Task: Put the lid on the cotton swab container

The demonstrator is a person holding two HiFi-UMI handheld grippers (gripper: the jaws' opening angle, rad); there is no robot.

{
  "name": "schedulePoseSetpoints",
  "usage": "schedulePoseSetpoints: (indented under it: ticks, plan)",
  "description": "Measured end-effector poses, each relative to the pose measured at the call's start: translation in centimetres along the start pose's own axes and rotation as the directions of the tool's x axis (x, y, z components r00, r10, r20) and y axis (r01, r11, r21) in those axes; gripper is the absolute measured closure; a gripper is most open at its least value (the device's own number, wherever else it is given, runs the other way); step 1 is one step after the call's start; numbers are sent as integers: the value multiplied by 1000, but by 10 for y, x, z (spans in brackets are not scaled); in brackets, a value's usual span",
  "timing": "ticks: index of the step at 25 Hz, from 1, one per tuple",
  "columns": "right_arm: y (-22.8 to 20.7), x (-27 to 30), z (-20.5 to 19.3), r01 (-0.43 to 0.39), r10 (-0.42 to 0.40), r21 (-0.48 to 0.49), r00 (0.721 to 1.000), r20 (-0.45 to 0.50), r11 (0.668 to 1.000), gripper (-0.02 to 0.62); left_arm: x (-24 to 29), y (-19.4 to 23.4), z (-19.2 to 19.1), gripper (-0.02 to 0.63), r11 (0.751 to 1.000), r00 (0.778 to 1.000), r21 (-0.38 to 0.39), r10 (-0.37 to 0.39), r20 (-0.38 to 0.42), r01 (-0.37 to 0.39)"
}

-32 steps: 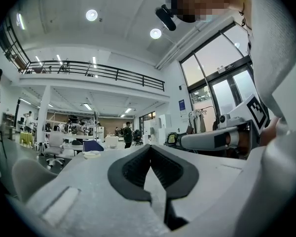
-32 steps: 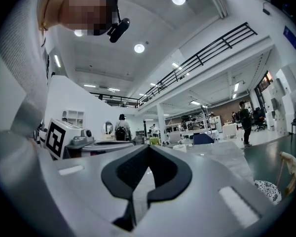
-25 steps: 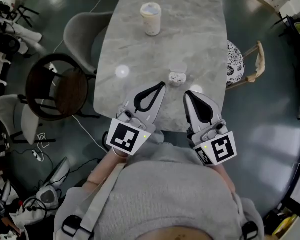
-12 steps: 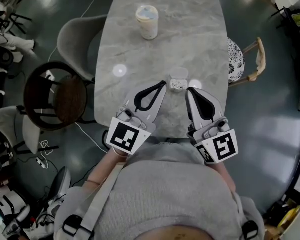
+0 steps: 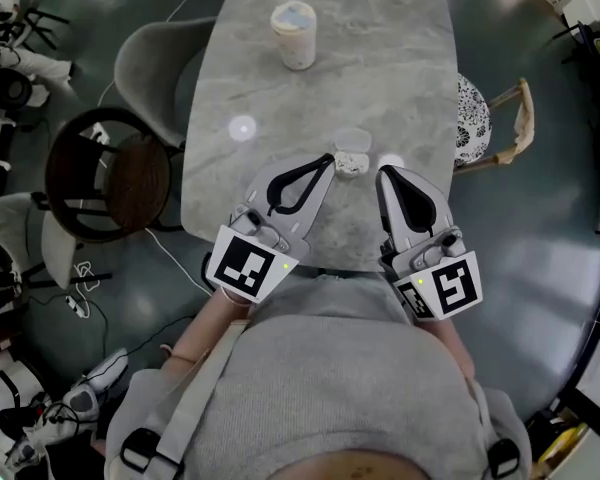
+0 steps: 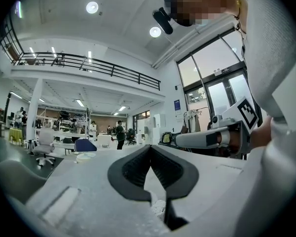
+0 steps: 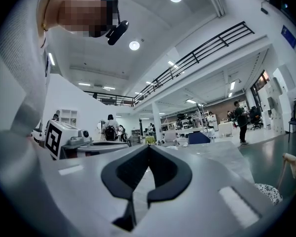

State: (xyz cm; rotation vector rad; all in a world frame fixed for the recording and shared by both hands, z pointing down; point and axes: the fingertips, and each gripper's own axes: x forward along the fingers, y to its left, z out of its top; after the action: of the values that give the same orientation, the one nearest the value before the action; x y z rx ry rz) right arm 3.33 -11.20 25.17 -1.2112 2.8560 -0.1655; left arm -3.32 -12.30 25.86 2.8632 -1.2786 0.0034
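Counts, head view:
- Tools: two. The left tool (image 5: pixel 328 158) and the right tool (image 5: pixel 383 171) each carry one marker cube.
- Desk (image 5: pixel 380 58): one, grey marble pattern.
- Vessels on the desk: two, plus one loose lid.
- Chairs beside the desk: three. There is a grey shell chair (image 5: pixel 152 60), a dark round-seat chair (image 5: pixel 112 180) and a chair with a patterned cushion (image 5: pixel 473 120).

Tool state:
- Left tool: in the left gripper view the jaws are pressed together, tips meeting (image 6: pixel 150 148), with nothing pinched.
- Right tool: in the right gripper view the jaws are likewise pressed together (image 7: pixel 148 147), with nothing between them.
- Both tools lie over the near edge of the desk and point away from the person.

Containers:
- The cotton swab container (image 5: pixel 347 165) is small and uncovered, with white swab ends showing inside.
- It stands on the desk between the two tool tips, just beside the left one. Contact cannot be told.
- The lid (image 5: pixel 352 140) is translucent and round. It lies on the desk just beyond the container, on its far side. It cannot be told whether the two touch.
- A pale cylindrical cup (image 5: pixel 293 34) stands upright at the far end of the desk, well apart from the rest. Its contents cannot be made out.
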Motion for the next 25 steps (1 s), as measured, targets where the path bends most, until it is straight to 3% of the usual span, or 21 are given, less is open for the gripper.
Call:
schedulePoseSetpoints:
  ticks: [10,25]
  plan:
    - [-10,2,-2,-31,31,-13,999,-10,999,597,7,4,-13,607,1000,1000,-13,14,-19,-14]
    - [-15,3,-20,-24,24,6,998,-51,1000,595,6,2,-47,436,999,996,-29,-47,-71,45]
